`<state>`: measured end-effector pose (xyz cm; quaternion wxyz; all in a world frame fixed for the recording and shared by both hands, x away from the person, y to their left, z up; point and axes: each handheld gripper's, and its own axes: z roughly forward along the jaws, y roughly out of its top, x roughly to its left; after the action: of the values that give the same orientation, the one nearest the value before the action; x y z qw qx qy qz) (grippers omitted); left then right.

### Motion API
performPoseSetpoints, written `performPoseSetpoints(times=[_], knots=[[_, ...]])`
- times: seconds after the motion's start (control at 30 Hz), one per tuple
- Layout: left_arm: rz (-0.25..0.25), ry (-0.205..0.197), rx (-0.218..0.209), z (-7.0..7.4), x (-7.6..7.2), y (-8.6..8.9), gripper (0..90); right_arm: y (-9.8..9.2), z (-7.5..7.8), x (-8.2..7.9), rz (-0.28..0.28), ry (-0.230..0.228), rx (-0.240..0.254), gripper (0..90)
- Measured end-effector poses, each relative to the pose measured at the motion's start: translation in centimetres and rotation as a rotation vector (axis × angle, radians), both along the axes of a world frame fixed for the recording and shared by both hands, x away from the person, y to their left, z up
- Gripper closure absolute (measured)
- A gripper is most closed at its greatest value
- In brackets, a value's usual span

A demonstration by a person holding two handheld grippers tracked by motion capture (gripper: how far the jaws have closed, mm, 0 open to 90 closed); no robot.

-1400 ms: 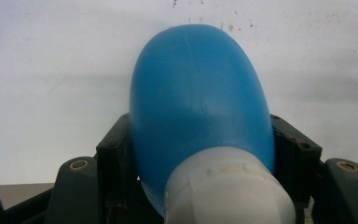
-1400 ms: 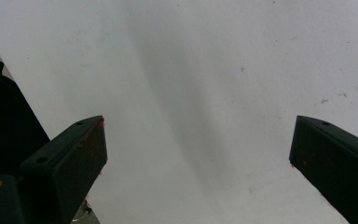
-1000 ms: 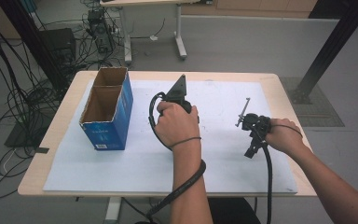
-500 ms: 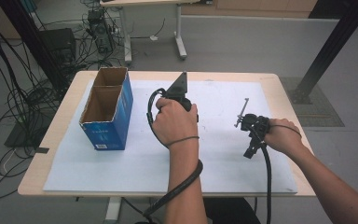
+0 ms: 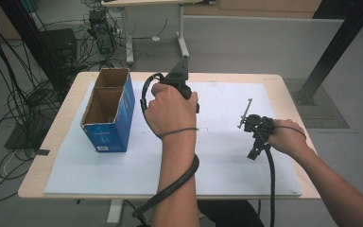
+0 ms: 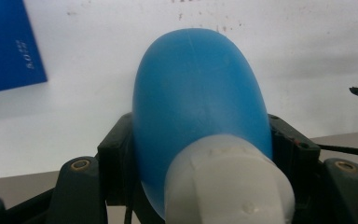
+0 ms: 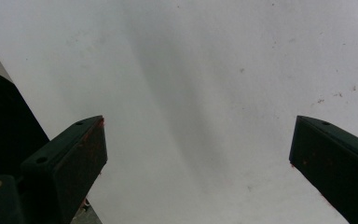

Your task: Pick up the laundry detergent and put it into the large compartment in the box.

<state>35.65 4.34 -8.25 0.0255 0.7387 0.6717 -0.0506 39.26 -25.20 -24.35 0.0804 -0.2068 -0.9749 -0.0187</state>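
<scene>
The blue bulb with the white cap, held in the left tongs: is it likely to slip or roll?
The bulb looks smooth and rounded, so it may slip if the left tongs loosen. Set down on the white sheet, its egg shape would probably roll. It seems hollow plastic or rubber, likely light.

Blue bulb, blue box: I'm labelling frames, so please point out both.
Blue bulb (image 6: 198,93), left gripper view, on its rounded body.
Blue box (image 5: 106,137), high view, on its blue front wall.

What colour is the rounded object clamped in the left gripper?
Smooth blue rounded plastic body with a white cap end; clearest in the left gripper view.
</scene>
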Motion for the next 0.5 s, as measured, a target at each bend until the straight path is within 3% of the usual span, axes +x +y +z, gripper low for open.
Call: performPoseSetpoints(times=[0.27, 0.5], knots=[[-0.021, -0.021, 0.016, 2.6, -0.5, 0.3, 36.7, 0.5, 0.1, -0.1, 0.000, -0.002, -0.009, 4.1], [-0.045, -0.047, -0.007, 5.6, -1.0, 0.5, 36.8, 1.2, 0.5, -0.3, 0.001, -0.011, -0.020, 4.1]])
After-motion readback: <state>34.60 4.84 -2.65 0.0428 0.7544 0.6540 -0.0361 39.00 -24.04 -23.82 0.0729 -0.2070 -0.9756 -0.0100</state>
